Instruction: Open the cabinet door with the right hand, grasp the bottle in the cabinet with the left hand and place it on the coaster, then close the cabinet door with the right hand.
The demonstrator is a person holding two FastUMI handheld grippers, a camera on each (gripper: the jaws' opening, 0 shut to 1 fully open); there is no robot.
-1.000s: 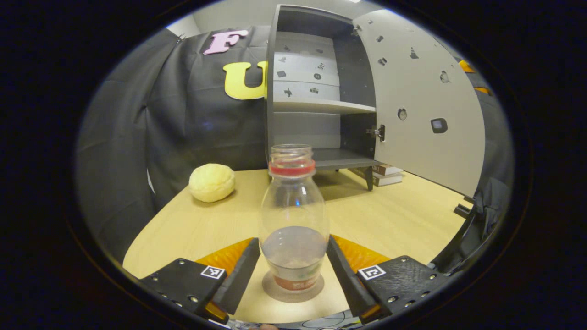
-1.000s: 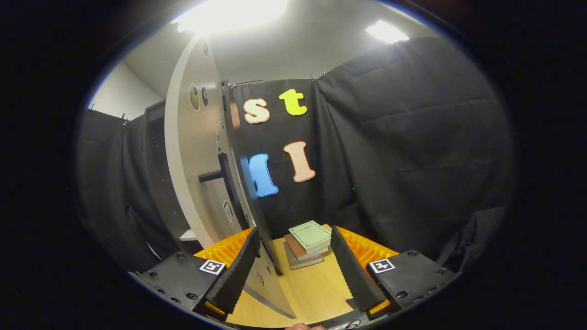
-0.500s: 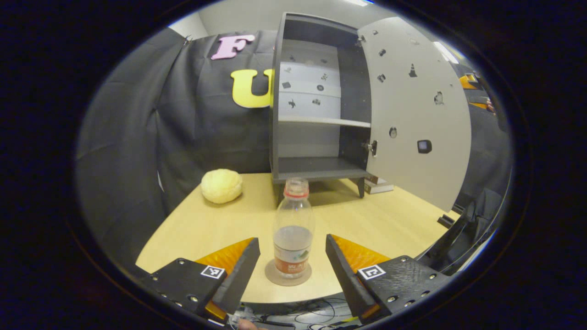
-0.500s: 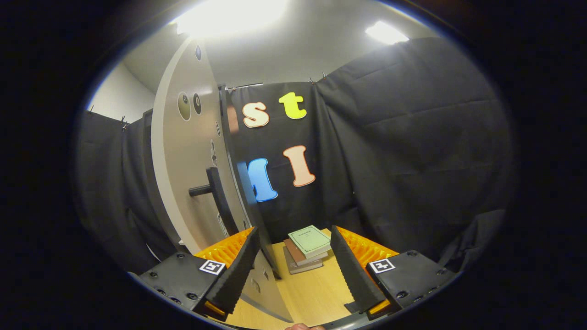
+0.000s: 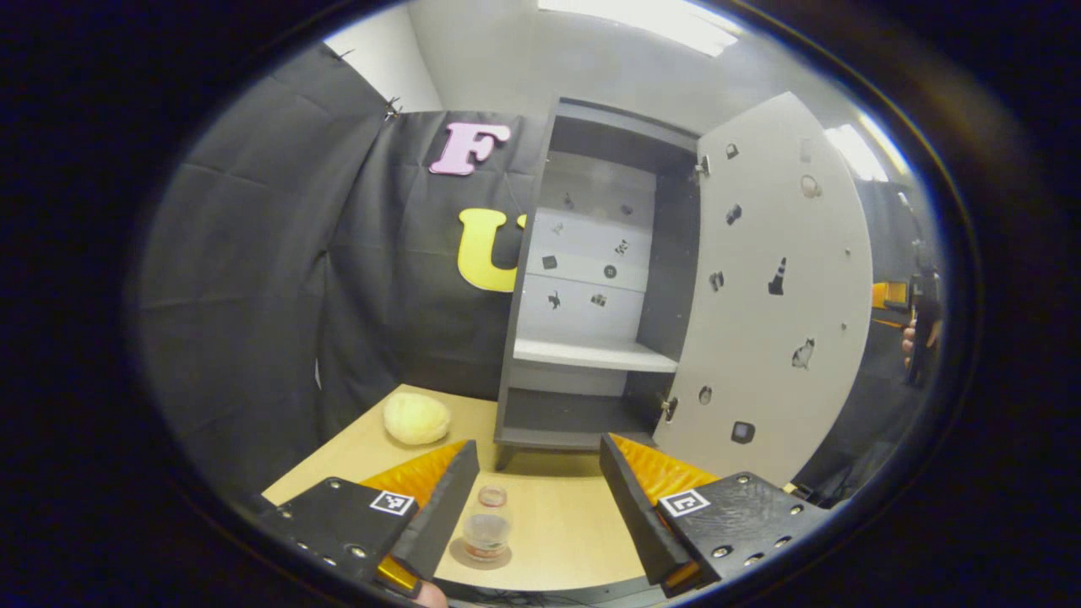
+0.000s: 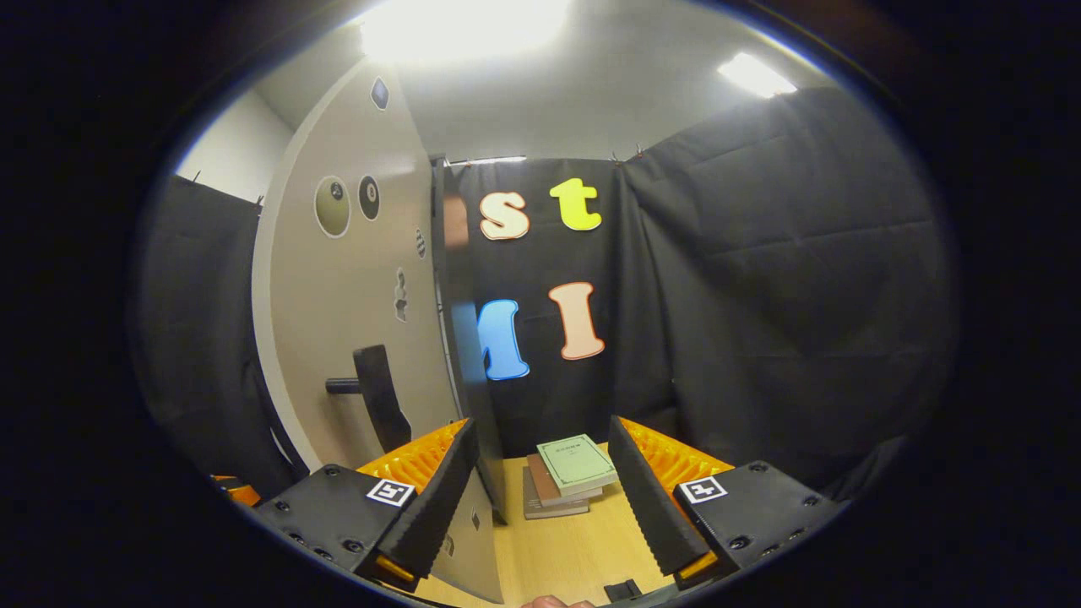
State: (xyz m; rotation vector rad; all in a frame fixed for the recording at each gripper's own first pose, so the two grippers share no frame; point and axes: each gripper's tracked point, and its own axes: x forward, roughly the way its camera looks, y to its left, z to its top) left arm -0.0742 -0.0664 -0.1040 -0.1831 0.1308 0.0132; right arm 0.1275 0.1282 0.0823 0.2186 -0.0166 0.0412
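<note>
Wooden table [image 5: 557,523] bears clear plastic bottle [image 5: 487,534] upright.

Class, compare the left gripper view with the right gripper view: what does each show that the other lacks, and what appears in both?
Left gripper view: the bottle upright on the coaster, a yellow ball, the cabinet's shelves and the open left tool.

Right gripper view: the door handle, a stack of books and the open right tool.

Both: the open cabinet door and the wooden table.
</note>
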